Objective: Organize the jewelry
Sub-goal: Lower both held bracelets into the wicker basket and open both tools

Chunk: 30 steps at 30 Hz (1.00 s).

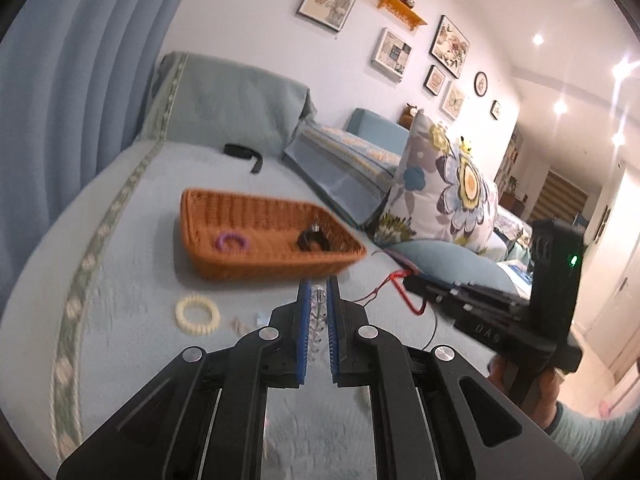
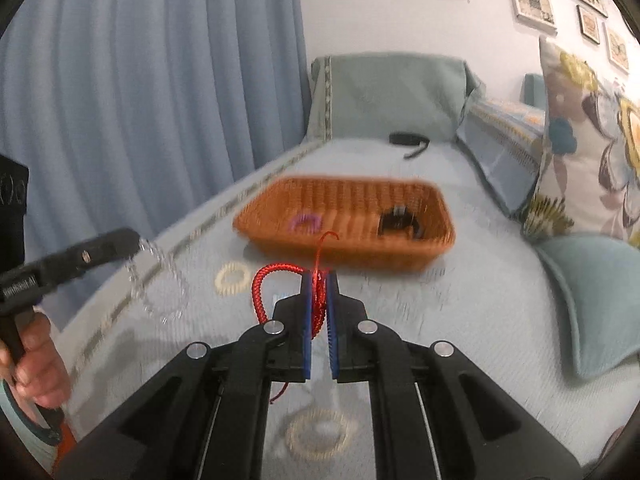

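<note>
Both grippers are loaded: the left gripper (image 1: 318,294) is clamped on a clear beaded bracelet (image 1: 319,316) that runs lengthwise between its blue pads, and the right gripper (image 2: 319,284) pinches a red braided cord (image 2: 266,284), a loop of which bulges out to its left while a thin tail sticks up past the tips. Straight ahead of each pair of fingers, beyond the tips and apart from them, sits the orange woven basket (image 1: 224,258), its long axis lying crosswise to both grippers' lines of reach; a purple ring (image 1: 232,242) lies toward its left end and a black piece (image 1: 312,240) toward its right. From the right wrist view the basket's near wall appears just past the cord, so the right gripper looks slightly the nearer, though motion blur makes this uncertain. The coming move is probably a forward carry over that near wall, then a release. Left of the left gripper, on the bedspread (image 1: 120,340), a cream beaded bracelet (image 1: 197,314) lies waiting, and another cream ring (image 2: 322,434) shows under the right gripper.
</note>
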{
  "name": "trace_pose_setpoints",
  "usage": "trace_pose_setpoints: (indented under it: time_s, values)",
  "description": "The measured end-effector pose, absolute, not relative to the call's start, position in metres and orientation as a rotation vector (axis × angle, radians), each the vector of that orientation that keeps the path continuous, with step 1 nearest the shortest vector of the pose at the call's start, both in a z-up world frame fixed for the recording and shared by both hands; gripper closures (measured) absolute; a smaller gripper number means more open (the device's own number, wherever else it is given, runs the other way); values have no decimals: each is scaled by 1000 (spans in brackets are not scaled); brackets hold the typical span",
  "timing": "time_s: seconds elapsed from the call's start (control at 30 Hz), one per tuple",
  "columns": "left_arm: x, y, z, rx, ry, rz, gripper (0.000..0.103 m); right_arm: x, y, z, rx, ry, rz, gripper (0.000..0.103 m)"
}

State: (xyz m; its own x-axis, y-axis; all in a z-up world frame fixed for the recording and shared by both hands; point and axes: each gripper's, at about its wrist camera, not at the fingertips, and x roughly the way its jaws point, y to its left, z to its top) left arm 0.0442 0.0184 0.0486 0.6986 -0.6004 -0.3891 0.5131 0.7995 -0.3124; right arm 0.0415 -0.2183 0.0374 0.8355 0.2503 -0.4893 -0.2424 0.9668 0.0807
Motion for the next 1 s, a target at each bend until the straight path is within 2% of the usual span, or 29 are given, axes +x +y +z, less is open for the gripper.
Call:
trace_pose_setpoints:
  time_s: [0.2, 0.33, 0.6, 1.0]
  values:
    - [96, -1, 88, -119, 434, -596, 97, 94, -222, 94, 7, 438, 246, 98]
    - [139, -13, 98, -101, 426, -569, 97, 147, -221, 103, 24, 487, 264, 98]
    - [225, -35, 62, -90, 523, -490, 97, 239, -208, 61, 9, 651, 242, 98]
    - [254, -41, 14, -100, 632, -435, 96, 280, -208, -3, 2, 809, 191, 98]
